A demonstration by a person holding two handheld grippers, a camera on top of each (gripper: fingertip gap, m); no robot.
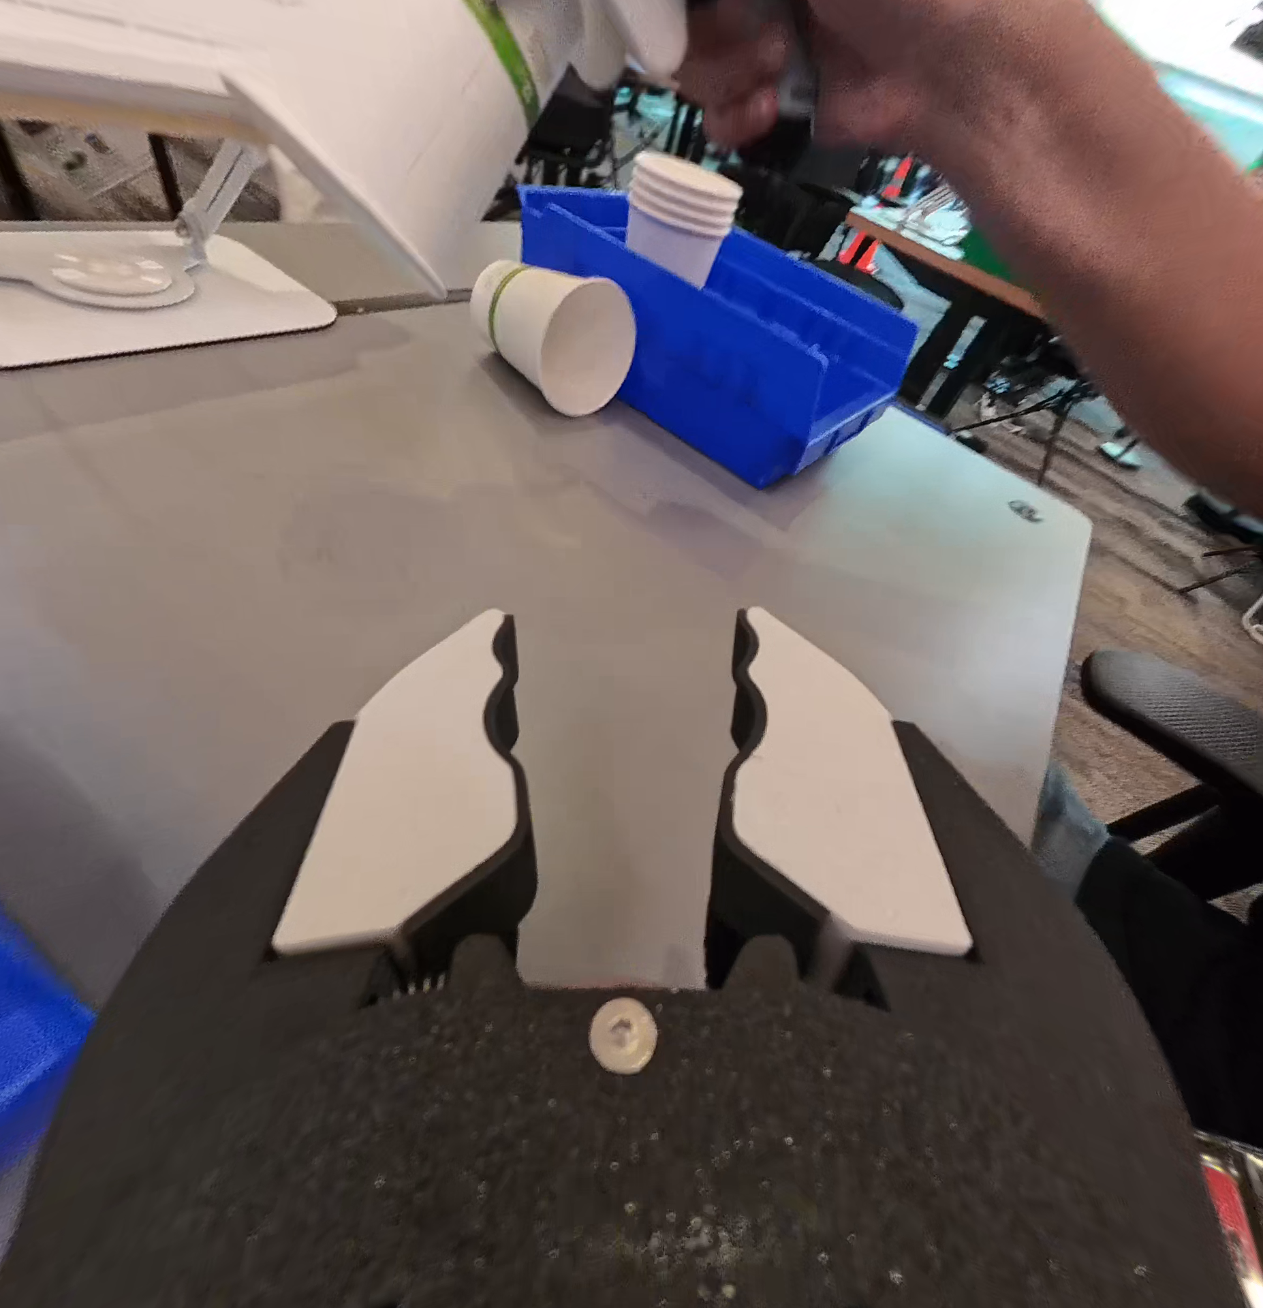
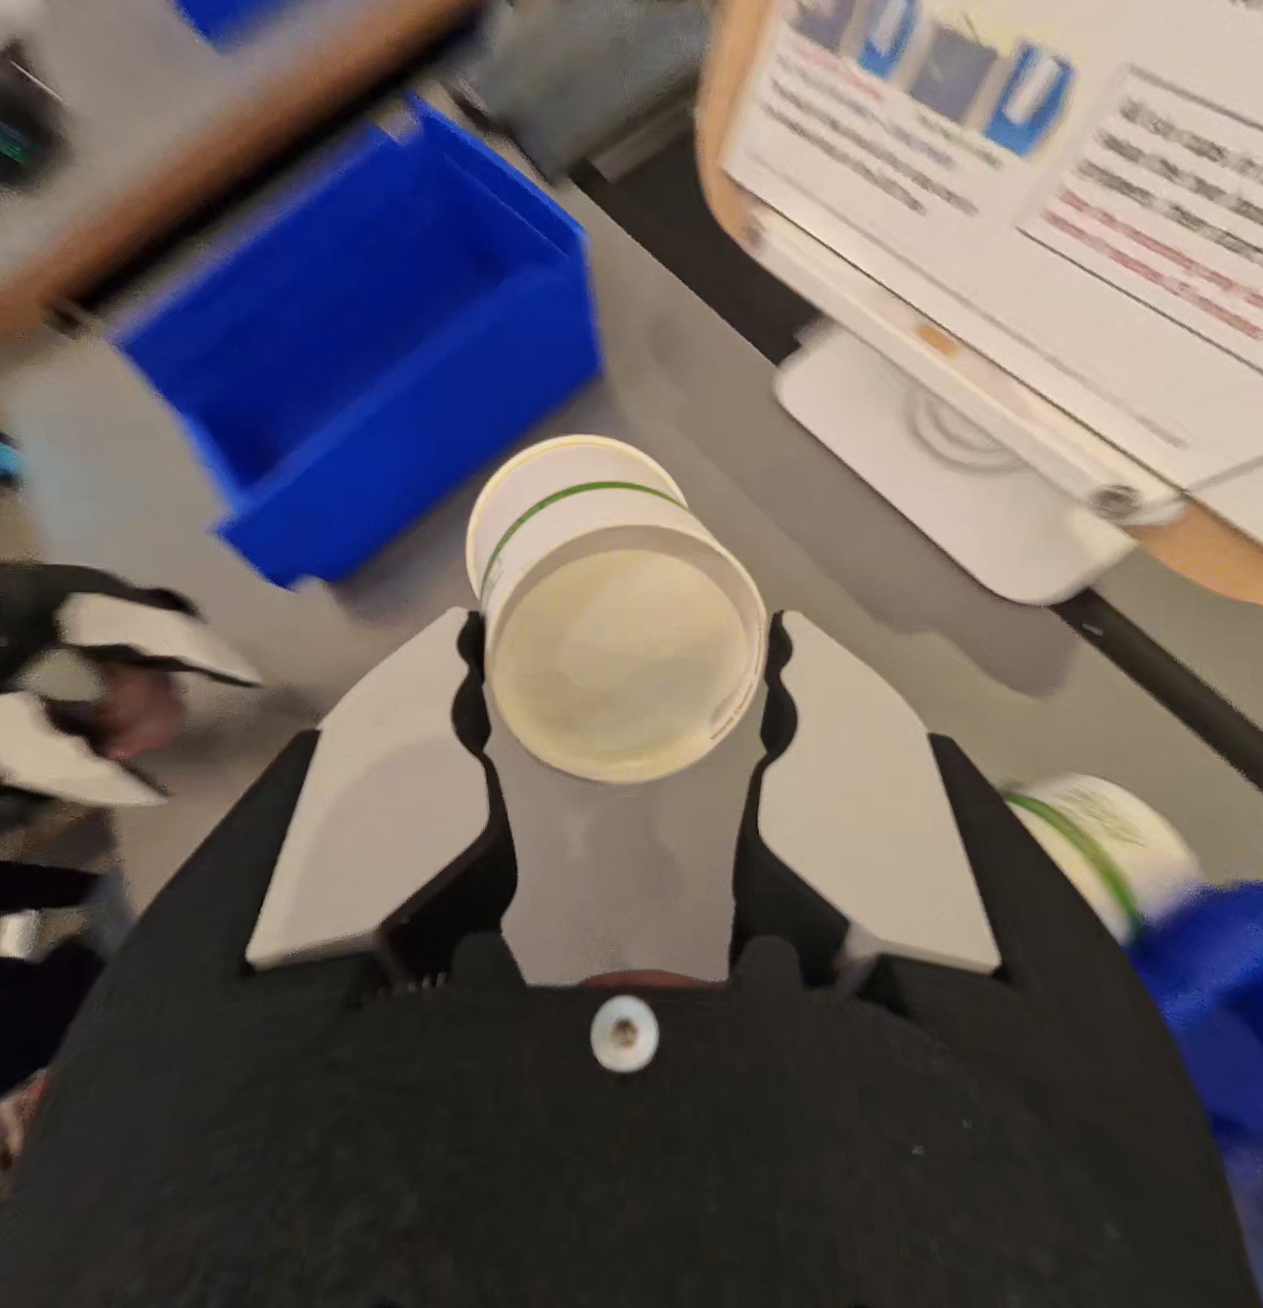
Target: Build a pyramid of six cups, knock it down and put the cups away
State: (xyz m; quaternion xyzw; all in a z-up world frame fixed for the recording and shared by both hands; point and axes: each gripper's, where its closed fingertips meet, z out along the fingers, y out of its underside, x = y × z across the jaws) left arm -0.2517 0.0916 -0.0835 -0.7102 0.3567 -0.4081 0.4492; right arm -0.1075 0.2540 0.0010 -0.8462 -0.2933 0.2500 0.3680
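right tool (image 2: 623,665) gripping cup (image 2: 614,637), left tool (image 1: 623,679) empty

The left gripper (image 1: 623,640) is held low and level, its jaws parted with nothing between them. The right gripper (image 2: 625,647) is pointed steeply downward, and a cup (image 2: 614,637) is clasped between its fingertips. In the left wrist view, the right hand (image 1: 791,78) is raised high, the forearm (image 1: 1124,233) stretched across.
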